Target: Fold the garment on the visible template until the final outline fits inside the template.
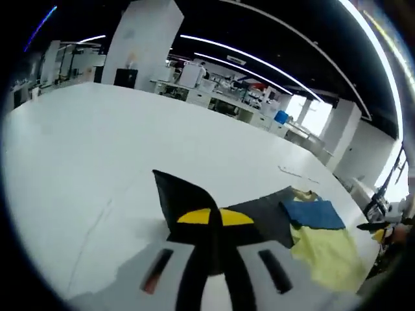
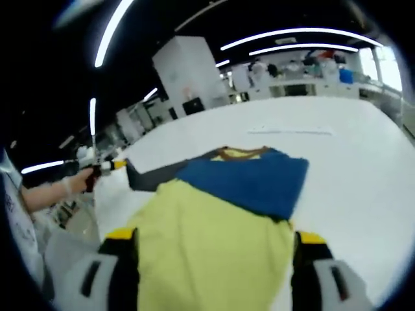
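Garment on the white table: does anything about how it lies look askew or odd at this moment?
Somewhat. The garment lies partly folded: its blue section is doubled over the yellow body at a slant, and a dark panel is pinched in the left gripper, lifted off the table. The right gripper straddles the yellow fabric, jaws apart.

No text I could read from my station, no label or brand on the garment (image 2: pixel 220 220), no number or sign on the white surface (image 1: pixel 97 162), distant room fixtures too blurred and small for me to make out any lettering.
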A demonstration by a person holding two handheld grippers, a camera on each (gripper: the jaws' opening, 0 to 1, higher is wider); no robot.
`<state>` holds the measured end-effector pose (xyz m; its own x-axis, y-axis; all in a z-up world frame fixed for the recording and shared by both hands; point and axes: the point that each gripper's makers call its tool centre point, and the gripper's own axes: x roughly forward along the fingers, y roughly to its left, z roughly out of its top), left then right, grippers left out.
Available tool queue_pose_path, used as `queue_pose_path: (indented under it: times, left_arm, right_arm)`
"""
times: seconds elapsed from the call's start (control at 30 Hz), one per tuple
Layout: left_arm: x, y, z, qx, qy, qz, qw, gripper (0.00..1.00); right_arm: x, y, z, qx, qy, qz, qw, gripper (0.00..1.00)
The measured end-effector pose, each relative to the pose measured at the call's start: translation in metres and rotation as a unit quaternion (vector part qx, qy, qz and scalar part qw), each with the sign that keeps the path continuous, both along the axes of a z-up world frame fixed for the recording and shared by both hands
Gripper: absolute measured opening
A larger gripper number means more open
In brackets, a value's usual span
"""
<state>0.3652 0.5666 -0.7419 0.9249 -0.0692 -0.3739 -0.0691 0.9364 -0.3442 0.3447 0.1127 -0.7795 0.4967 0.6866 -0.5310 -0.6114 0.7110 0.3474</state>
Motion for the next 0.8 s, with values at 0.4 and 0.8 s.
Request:
queue_pose_path:
  times: [0.4,0.8]
  left_arm:
    - [0.051,-0.093,0.017,-0.008,-0.027,-0.094,0.9951,0.0]
    - [0.099,-0.174,0.027,-0.024,-0.038,-0.167,0.985,0.0]
  right_arm:
    - [-0.001,-0.001,-0.002,0.012,0.008,-0.012,0.9998,0.99]
    - [-0.004,-0.008,-0.007,0.016,0.016,-0.029,0.9993,0.99]
